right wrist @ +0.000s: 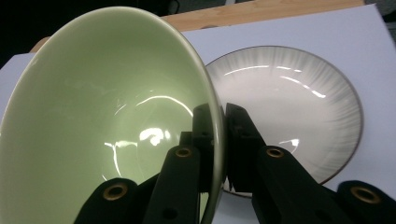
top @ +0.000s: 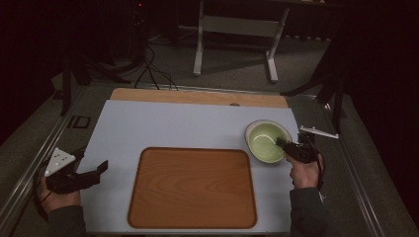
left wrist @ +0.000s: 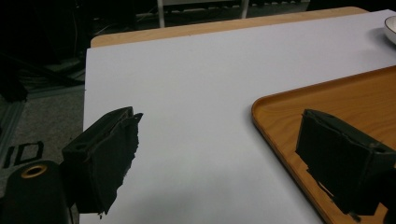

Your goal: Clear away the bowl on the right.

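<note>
While squeezed tight on the rim of the green bowl (right wrist: 107,121) at the right of the high view, right gripper (right wrist: 223,140) nearest the tray (top: 192,190), down-left; left gripper (left wrist: 215,158) wide, holding nothing.

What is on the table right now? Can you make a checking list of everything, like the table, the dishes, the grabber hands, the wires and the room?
Surface: pale sheet over a wooden table.
Job's things: green bowl tilted up off a white plate with a dark rim; wooden tray lies bare at the near middle.
Clutter: nothing seen.
Grippers: right gripper is shut on the green bowl's rim, one jaw inside, one outside; left gripper is open, holding nothing, by the tray's left edge.
Cables: dark cables on the floor beyond the table.
Surroundings: dim room, white table frame behind, grey carpet.
</note>
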### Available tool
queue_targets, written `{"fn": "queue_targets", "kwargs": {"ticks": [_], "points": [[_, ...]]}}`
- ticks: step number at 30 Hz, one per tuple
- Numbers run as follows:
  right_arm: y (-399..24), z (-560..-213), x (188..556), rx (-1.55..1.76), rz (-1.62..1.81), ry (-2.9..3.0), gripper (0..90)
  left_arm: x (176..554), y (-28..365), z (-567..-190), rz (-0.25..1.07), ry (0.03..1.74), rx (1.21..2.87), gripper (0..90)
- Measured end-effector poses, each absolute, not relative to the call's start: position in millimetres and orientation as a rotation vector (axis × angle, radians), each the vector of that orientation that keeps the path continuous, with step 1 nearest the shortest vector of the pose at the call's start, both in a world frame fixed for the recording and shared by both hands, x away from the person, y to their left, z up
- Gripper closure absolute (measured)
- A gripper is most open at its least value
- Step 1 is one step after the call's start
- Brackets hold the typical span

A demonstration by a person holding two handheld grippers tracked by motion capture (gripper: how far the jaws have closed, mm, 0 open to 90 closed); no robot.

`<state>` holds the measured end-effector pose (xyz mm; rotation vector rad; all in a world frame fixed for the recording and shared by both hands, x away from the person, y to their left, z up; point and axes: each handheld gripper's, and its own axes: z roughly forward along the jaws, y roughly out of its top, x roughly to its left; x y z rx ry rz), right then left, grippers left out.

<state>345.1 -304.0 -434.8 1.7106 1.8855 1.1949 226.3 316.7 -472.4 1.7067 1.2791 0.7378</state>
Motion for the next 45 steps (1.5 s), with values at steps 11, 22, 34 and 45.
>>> {"fn": "queue_targets", "kwargs": {"ticks": [11, 22, 34, 45], "points": [[-288.2, -442.8, 335.7, 1.673, 1.221, 1.922, 83.4, 226.2, 316.3, -472.5, 0.737, 1.278, 1.710, 12.5], [-274.3, -447.0, 332.2, 1.650, 1.248, 1.955, 83.4, 225.8, 315.1, -472.2, 0.738, 1.275, 1.713, 12.5], [-252.1, -452.7, 332.7, 1.610, 1.254, 2.015, 83.3, 225.9, 313.0, -471.8, 0.733, 1.267, 1.719, 12.7], [-233.4, -453.0, 330.2, 1.564, 1.278, 2.071, 83.1, 226.3, 312.5, -471.8, 0.731, 1.263, 1.722, 12.8]]}}
